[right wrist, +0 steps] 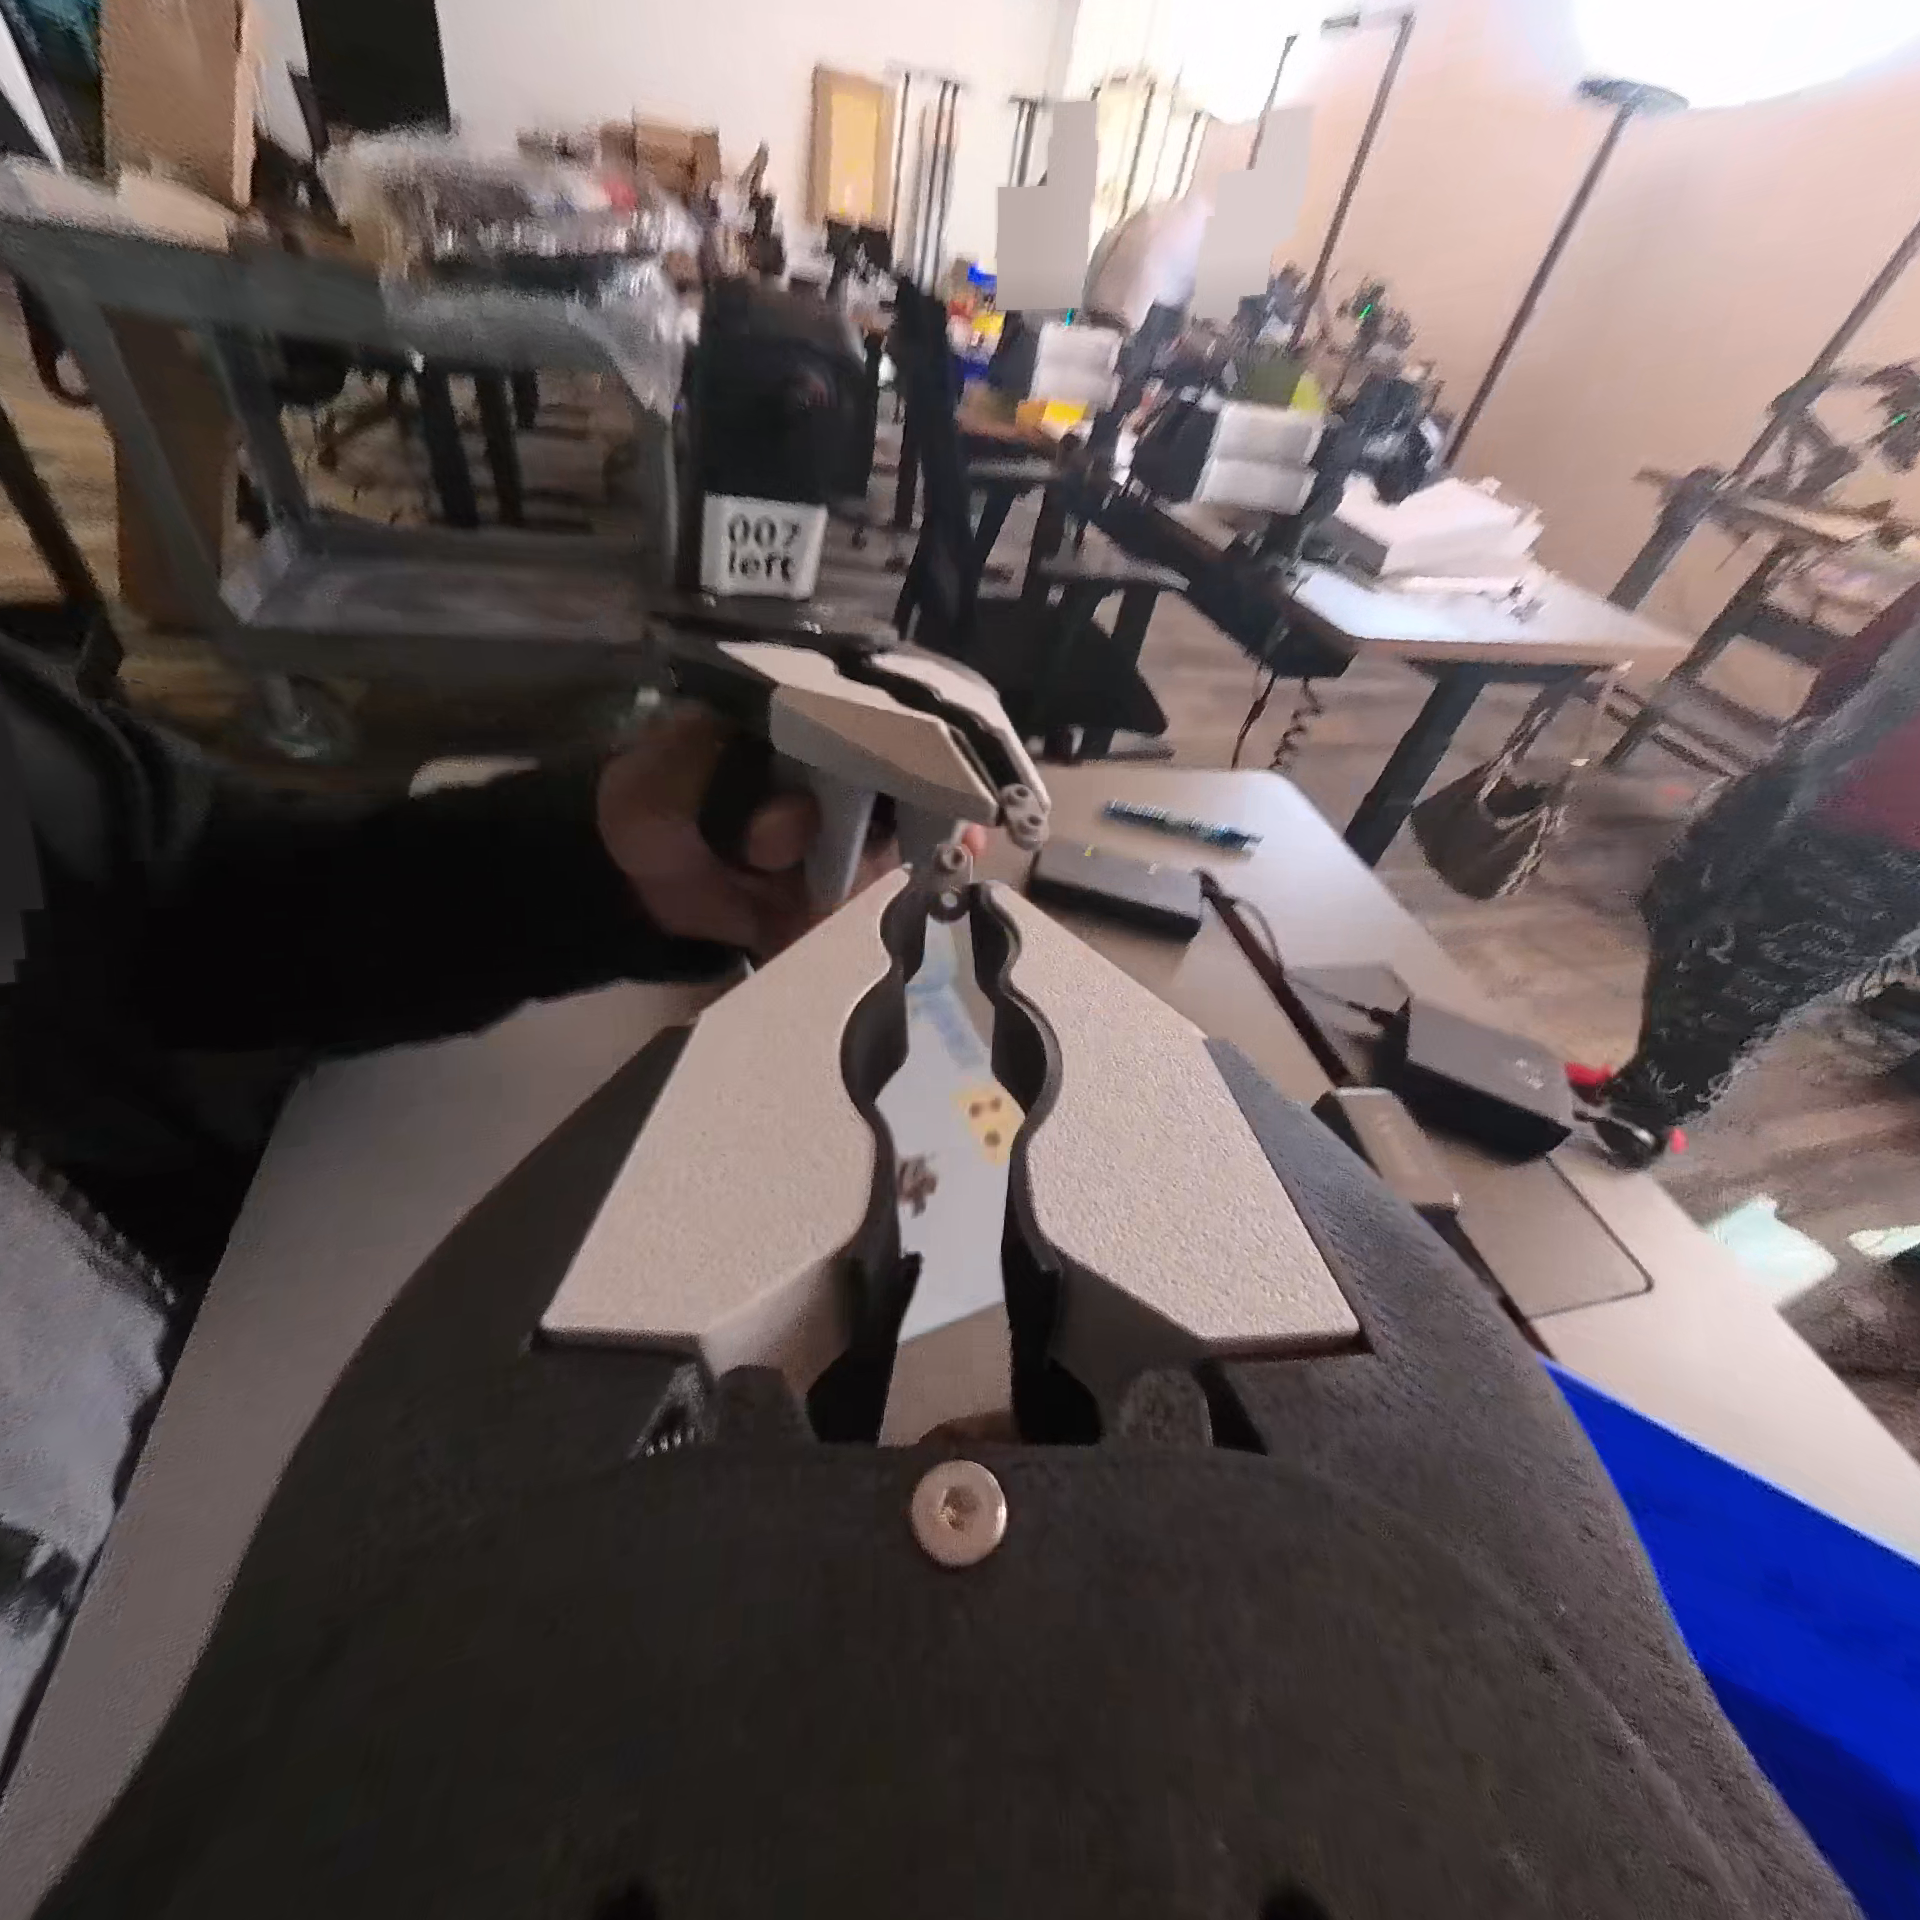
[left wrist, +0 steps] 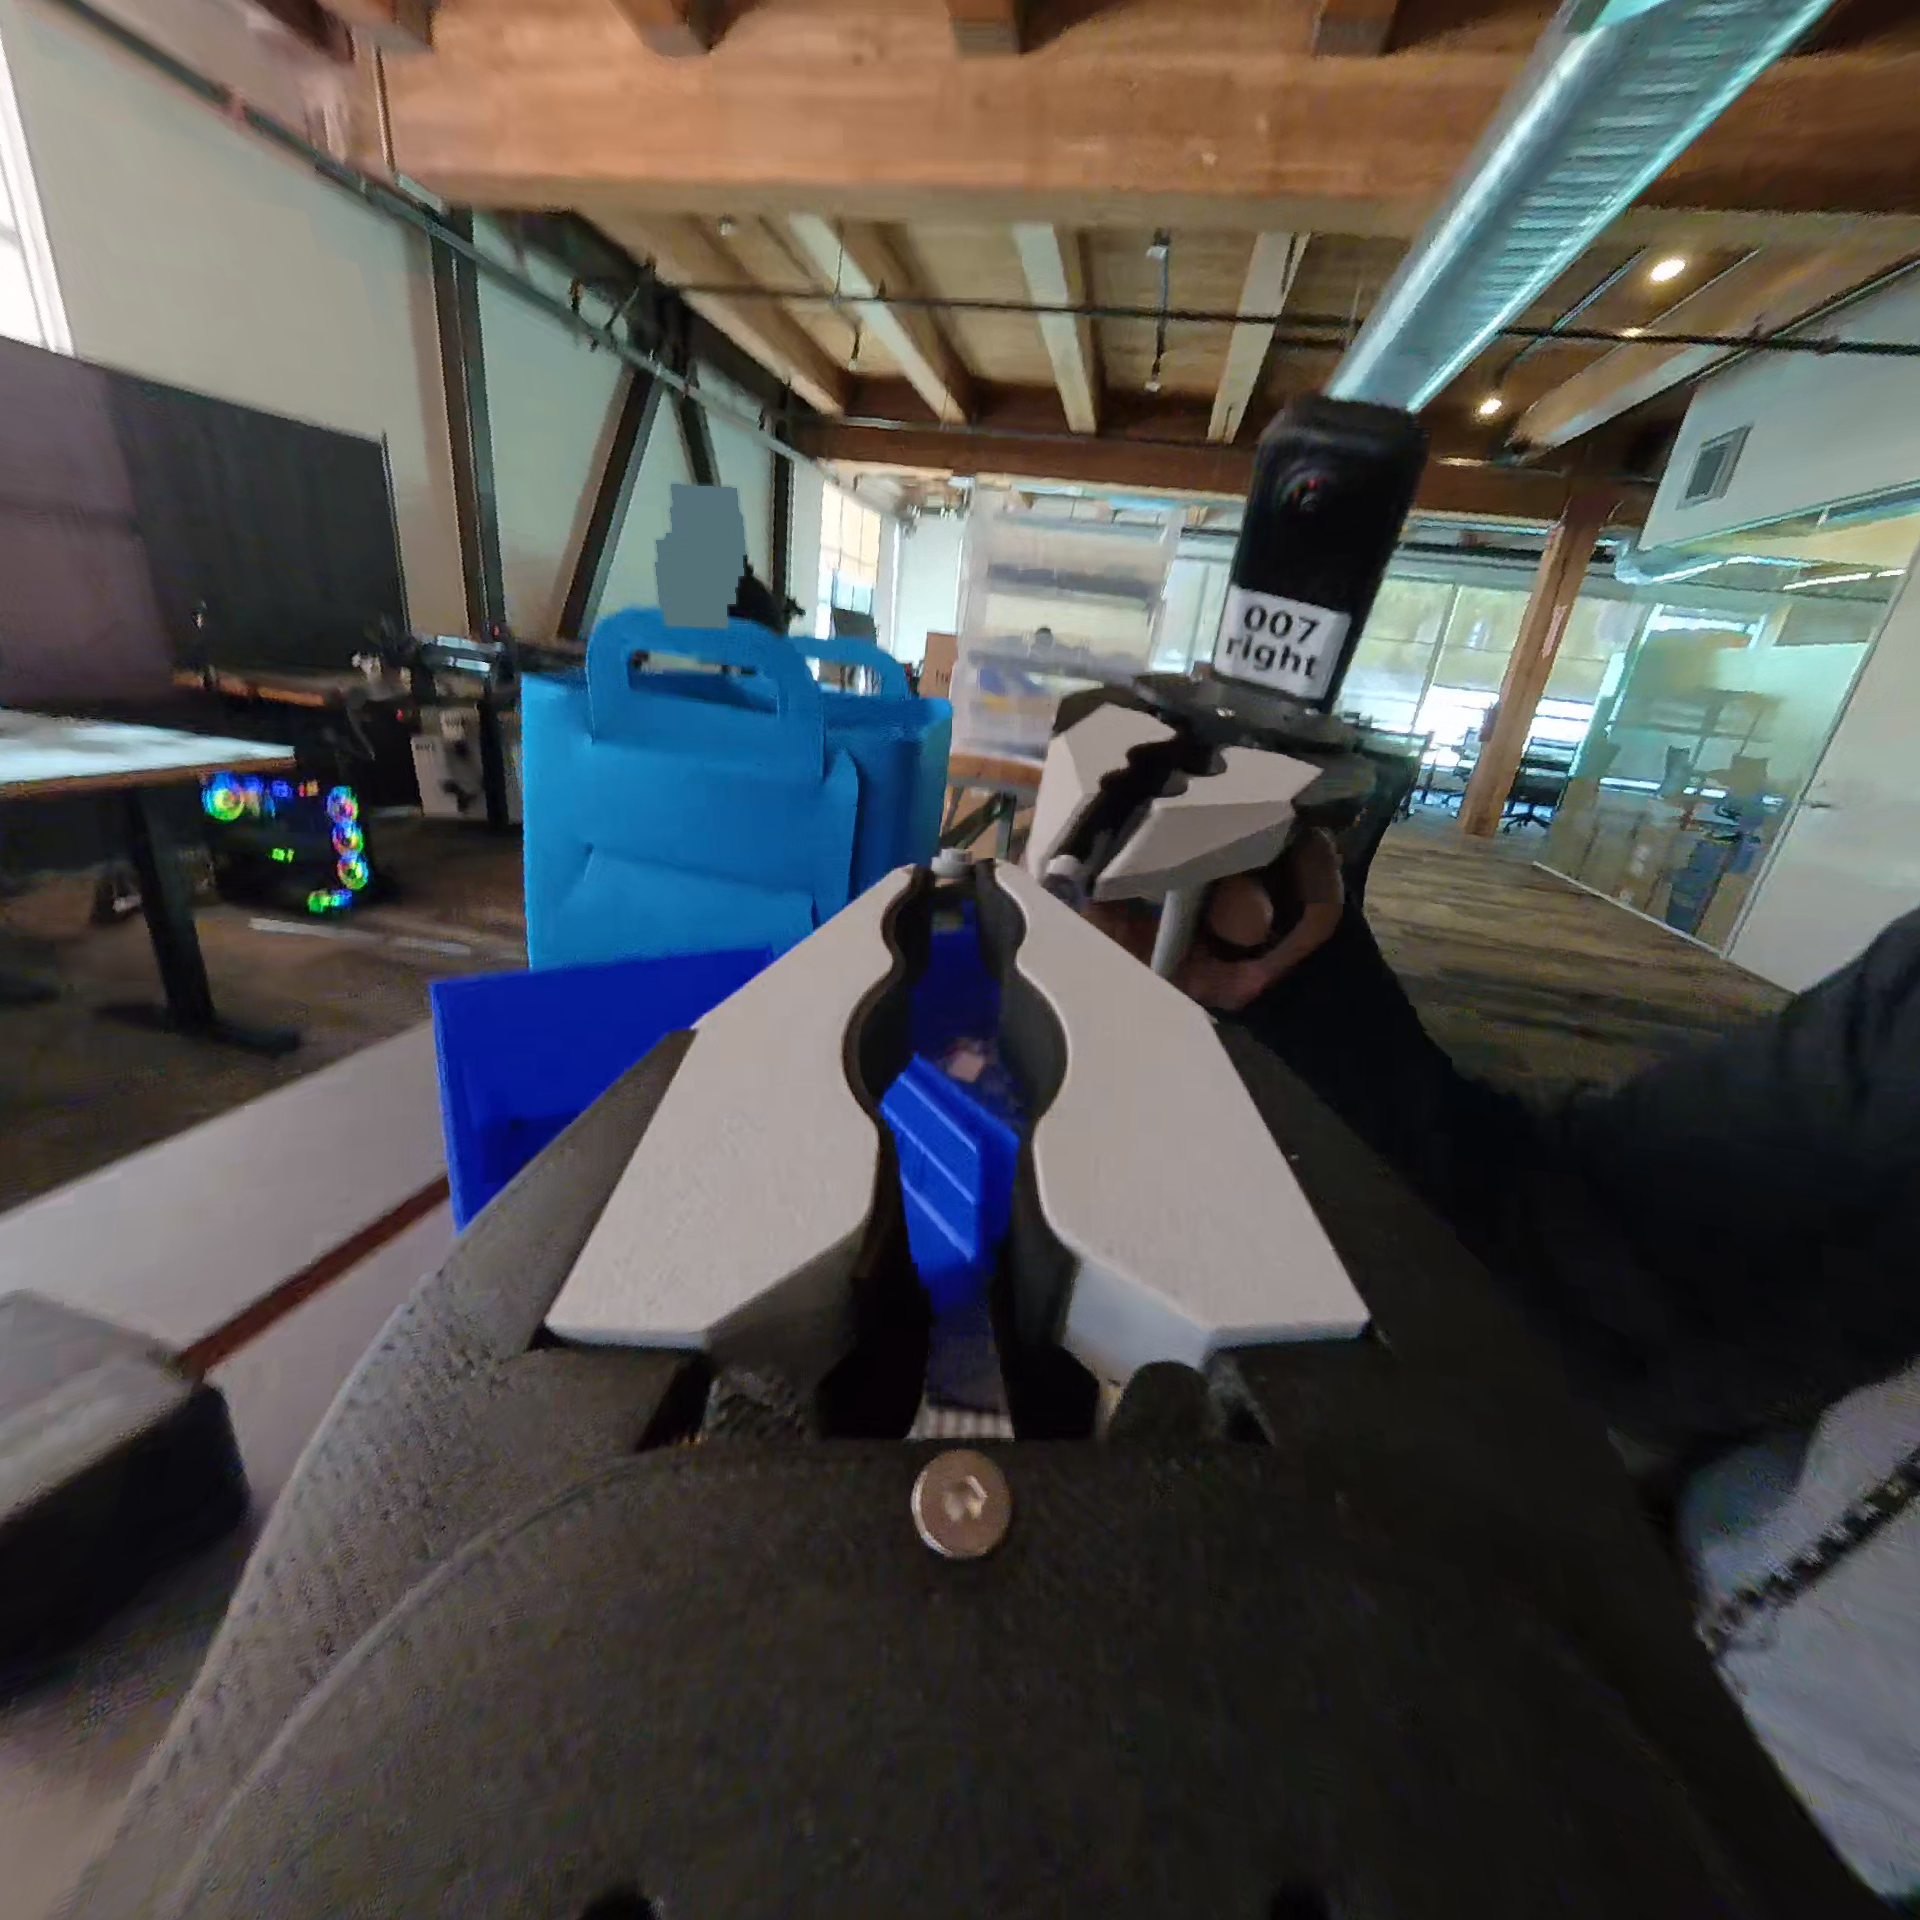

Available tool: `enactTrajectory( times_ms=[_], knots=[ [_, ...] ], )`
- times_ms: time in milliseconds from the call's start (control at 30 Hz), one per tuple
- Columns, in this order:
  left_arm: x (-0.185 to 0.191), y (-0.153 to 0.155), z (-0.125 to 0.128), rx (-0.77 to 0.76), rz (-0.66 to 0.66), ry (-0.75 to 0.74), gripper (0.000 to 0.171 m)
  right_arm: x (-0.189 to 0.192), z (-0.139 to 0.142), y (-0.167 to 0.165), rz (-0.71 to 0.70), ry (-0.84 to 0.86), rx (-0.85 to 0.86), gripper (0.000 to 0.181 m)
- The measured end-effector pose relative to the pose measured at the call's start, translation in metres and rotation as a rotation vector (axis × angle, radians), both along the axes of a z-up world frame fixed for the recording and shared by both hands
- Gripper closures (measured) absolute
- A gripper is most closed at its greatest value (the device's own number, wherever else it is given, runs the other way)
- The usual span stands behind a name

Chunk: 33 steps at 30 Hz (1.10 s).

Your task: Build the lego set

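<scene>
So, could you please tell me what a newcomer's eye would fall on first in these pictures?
The bright blue bins standing on the table straight ahead in the left wrist view. Next, the two hand-held grippers raised nose to nose: the left hand-held gripper and right hand-held gripper each pinch a small grey piece at their tips.

Pretty clearly an open-plan office slash lab loft: exposed wood ceiling beams (left wrist: 935, 135) way above the claw, glass-walled rooms (left wrist: 1662, 727) off right, and cluttered desks (right wrist: 1455, 613) beyond it.
</scene>
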<state>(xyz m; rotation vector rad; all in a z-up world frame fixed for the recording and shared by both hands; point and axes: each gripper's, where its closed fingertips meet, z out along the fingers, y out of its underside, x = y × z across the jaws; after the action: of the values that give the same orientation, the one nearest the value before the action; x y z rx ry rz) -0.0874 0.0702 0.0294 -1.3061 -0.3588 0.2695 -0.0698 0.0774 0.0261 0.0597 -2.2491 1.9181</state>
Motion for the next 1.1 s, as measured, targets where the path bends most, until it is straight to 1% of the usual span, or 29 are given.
enactTrajectory(
  times_ms=[67,133,267,400,533,700,933,1100],
  knots=[
    [-0.011,0.006,0.009,0.022,-0.008,0.024,0.163,-0.005,0.013,0.006,-0.014,-0.013,-0.053,0.172],
    [-0.018,0.013,0.010,0.037,-0.034,0.021,0.163,-0.009,0.015,0.013,-0.035,-0.003,-0.055,0.172],
    [-0.023,0.024,0.003,0.020,-0.095,0.000,0.163,-0.020,0.014,0.025,-0.078,-0.003,-0.045,0.172],
    [-0.017,0.028,-0.001,-0.008,-0.161,-0.014,0.163,-0.030,0.008,0.027,-0.086,-0.032,-0.024,0.172],
    [-0.014,0.032,-0.008,-0.069,-0.172,-0.005,0.163,-0.033,0.006,0.021,-0.072,-0.044,0.008,0.172],
    [-0.013,0.035,-0.013,-0.095,-0.177,-0.013,0.163,-0.034,-0.004,0.019,-0.065,-0.046,0.066,0.172],
    [-0.010,0.039,-0.013,-0.089,-0.202,-0.027,0.163,-0.032,-0.006,0.026,-0.040,-0.054,0.084,0.172],
    [-0.009,0.041,-0.014,-0.099,-0.203,-0.033,0.163,-0.031,-0.007,0.025,-0.026,-0.061,0.084,0.172]
  ],
)
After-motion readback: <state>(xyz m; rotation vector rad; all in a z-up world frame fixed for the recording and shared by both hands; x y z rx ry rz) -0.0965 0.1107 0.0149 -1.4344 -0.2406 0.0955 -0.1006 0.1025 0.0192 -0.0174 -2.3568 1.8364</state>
